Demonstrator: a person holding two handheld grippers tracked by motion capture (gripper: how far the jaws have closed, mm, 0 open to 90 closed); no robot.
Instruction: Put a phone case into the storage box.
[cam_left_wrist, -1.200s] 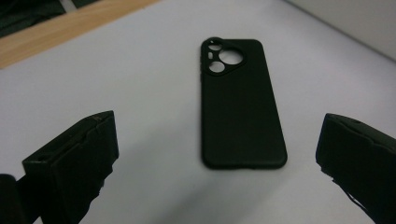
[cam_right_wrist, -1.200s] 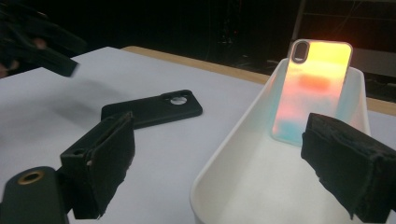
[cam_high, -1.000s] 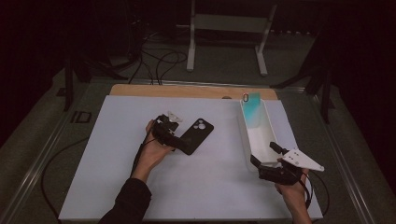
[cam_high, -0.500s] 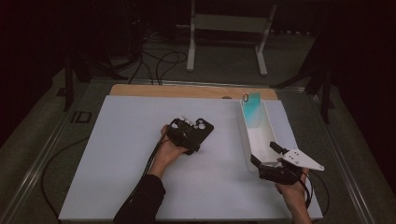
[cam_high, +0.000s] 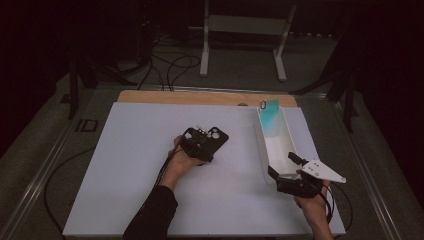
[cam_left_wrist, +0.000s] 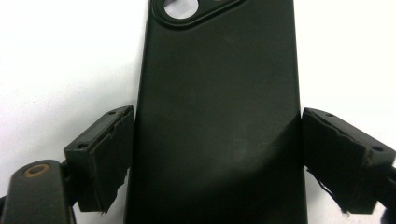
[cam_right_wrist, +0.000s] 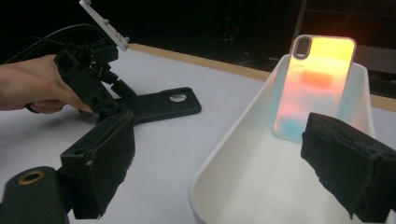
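On the white tabletop (cam_high: 125, 190), the left hand-held gripper (cam_high: 202, 146) straddles the black phone case (cam_left_wrist: 217, 116) lengthwise, jaws just closing, not yet pressing.

I work in a dark lab or recording room: behind my white table (cam_high: 130, 200) stands a white metal stand (cam_high: 245, 30), with loose cables (cam_high: 167, 67) on the floor beside it.
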